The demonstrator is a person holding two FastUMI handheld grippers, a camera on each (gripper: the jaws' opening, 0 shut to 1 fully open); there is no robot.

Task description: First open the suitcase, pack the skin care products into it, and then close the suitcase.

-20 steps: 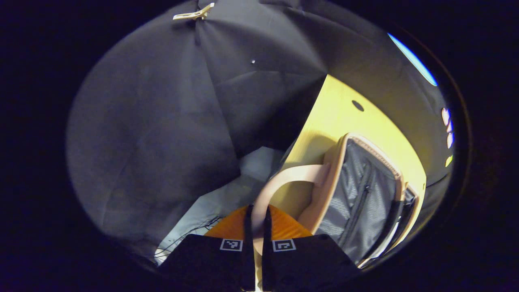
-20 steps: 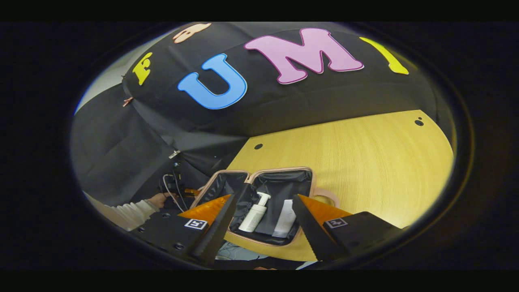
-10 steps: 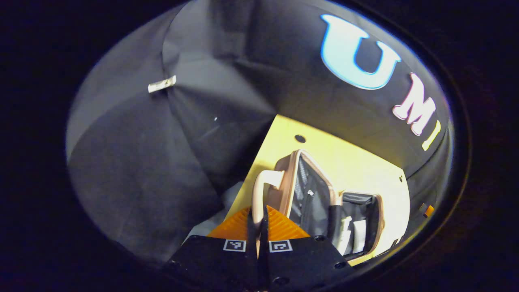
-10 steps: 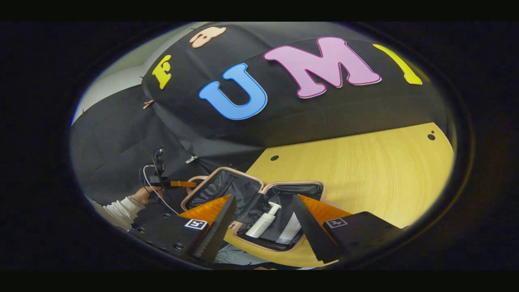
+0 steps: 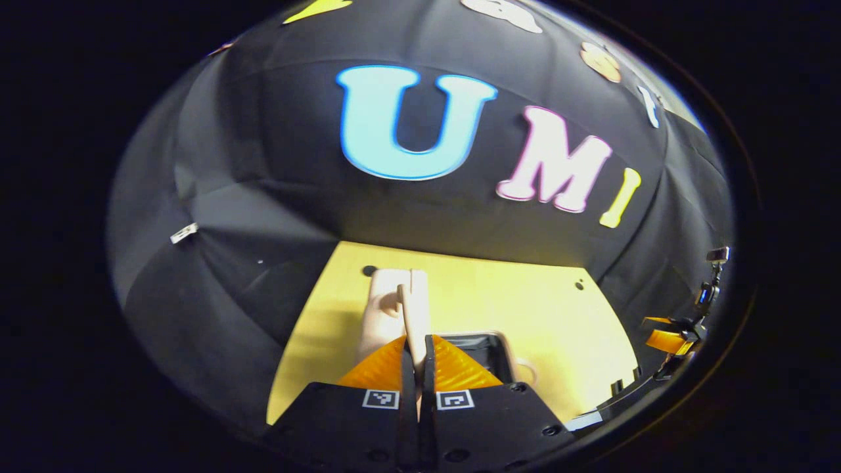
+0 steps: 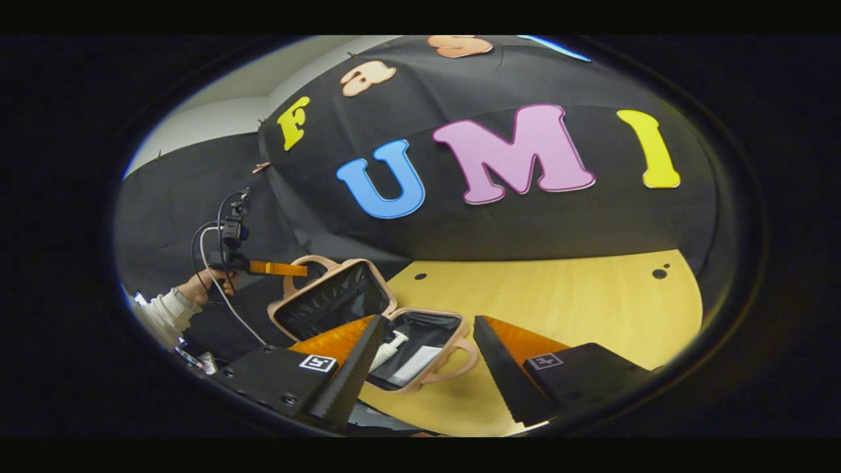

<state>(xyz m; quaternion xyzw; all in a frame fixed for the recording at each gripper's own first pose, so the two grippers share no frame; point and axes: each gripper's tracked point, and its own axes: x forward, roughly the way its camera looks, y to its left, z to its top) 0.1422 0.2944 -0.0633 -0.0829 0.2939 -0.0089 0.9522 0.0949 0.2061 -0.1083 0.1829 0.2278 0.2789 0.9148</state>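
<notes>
A small pink suitcase point(image 6: 430, 382) sits on the wooden table near its front left edge. Its lid point(image 6: 332, 299) is raised about halfway, dark lining facing the base. My left gripper point(image 5: 418, 345) is shut on the lid's handle point(image 5: 412, 309); the right gripper view has this gripper point(image 6: 276, 268) at the lid's top edge, held by a hand point(image 6: 197, 286). In the base lie a white pump bottle point(image 6: 387, 351) and a white tube point(image 6: 414, 364). My right gripper point(image 6: 424, 387) hangs open just in front of the base, fingers apart and touching nothing.
The wooden table point(image 6: 558, 309) stretches right and back from the suitcase, with small dark holes in its top. Black cloth walls close it in behind and on the left. A white sleeve point(image 6: 161, 312) reaches in from the left. The base's own handle point(image 6: 460, 364) points toward the right gripper.
The left gripper has swung the lid up by its handle from lying flat to about half raised over the base. The right gripper stayed open, its view tilting up slightly.
</notes>
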